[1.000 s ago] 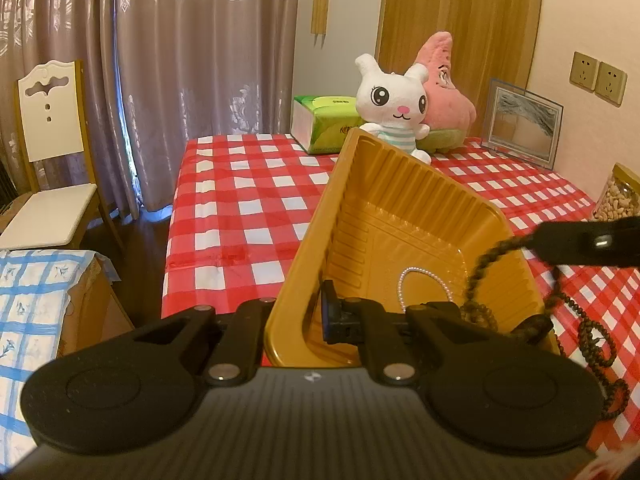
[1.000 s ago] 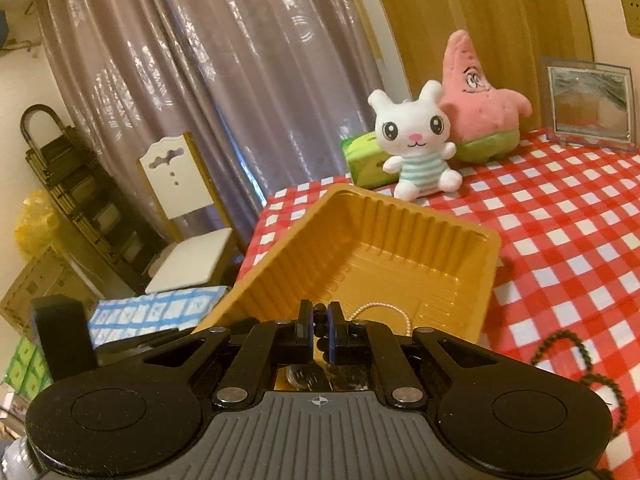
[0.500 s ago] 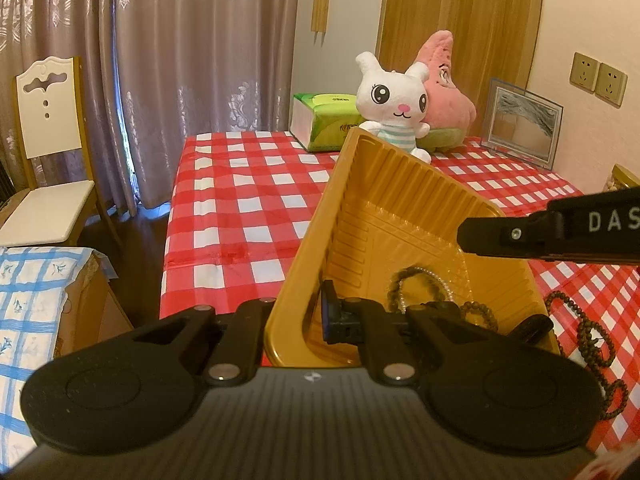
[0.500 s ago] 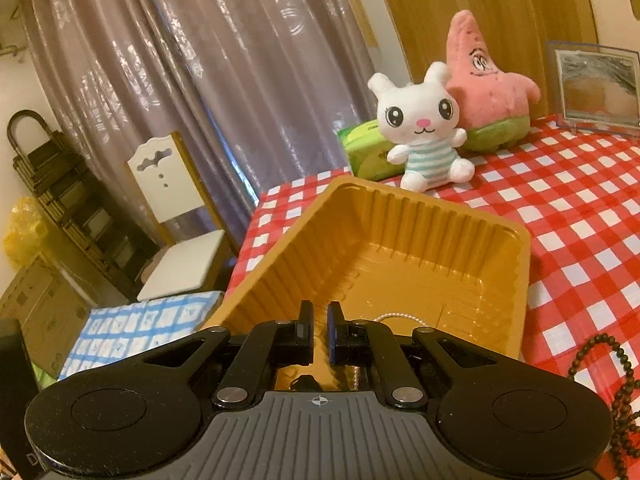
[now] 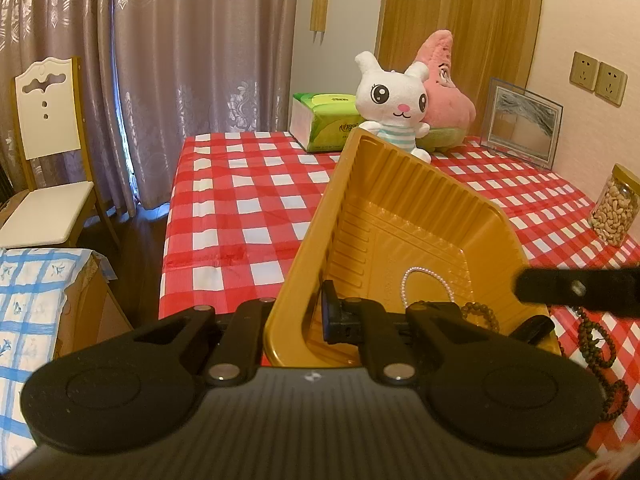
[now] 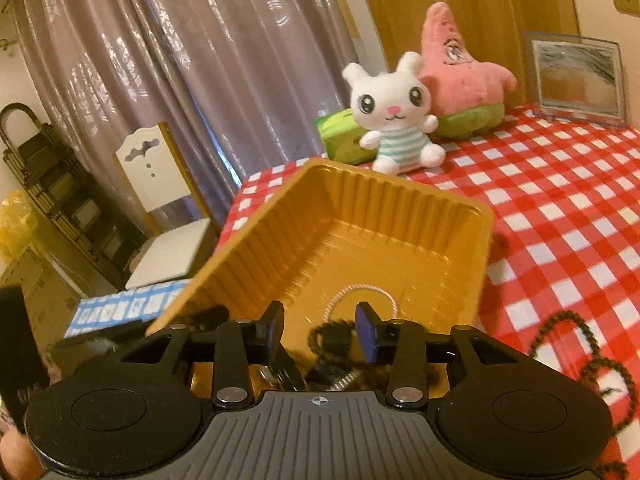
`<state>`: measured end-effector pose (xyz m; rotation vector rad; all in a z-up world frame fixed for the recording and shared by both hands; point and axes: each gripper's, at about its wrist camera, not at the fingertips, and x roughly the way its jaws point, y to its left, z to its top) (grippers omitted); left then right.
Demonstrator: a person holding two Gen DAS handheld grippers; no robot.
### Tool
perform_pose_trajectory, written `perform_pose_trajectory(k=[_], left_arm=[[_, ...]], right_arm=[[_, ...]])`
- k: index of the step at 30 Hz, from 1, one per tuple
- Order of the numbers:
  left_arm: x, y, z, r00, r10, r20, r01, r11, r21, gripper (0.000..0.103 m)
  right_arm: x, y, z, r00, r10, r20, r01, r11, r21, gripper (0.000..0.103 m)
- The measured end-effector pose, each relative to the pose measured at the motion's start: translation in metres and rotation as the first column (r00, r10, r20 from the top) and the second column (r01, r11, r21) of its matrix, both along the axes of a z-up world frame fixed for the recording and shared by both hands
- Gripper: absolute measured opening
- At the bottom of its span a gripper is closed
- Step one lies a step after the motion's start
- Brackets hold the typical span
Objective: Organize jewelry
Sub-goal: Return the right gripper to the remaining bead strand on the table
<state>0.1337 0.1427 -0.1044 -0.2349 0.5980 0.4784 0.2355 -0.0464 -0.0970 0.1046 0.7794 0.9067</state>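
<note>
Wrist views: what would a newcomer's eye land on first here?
The gold tray, tilted up on the red-checked tablecloth with the left claw clamped on its near rim. Inside lie a white pearl strand and dark beads under the opening right claw. Behind sit a white bunny plush and pink starfish plush.

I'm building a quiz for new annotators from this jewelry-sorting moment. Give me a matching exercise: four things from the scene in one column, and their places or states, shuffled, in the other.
Things:
1. pearl bracelet
2. dark bead necklace
3. left gripper
4. jar of nuts

Places or states:
A. clamped on the tray's near rim
B. standing by the wall
C. lying inside the gold tray
D. on the checked cloth beside the tray

Pairs: 1-C, 2-D, 3-A, 4-B
</note>
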Motion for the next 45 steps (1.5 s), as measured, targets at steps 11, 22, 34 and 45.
perform_pose_trajectory(k=[11,22,34,45], left_arm=[[0.002,0.002,-0.001,1.000,-0.011,-0.005,0.011,1.000,0.011,0.010],[0.003,0.003,-0.003,1.000,-0.014,-0.006,0.014,1.000,0.013,0.010],[0.004,0.002,-0.003,1.000,-0.015,-0.009,0.015,1.000,0.024,0.010],[0.004,0.001,-0.003,1.000,-0.010,-0.015,0.011,0.999,0.031,0.011]], right_arm=[[-0.007,-0.078,-0.016,0.994,-0.103,-0.027,0.100,0.992,-0.081,0.050],[0.027,-0.149,-0.054,0.963,-0.269,-0.010,0.259,0.934,-0.245,0.062],[0.066,-0.130,-0.084,0.984,-0.157,0.081,0.175,0.922,-0.344,0.067],[0.041,-0.113,-0.090,0.979,0.017,0.201,0.070,0.906,-0.418,0.014]])
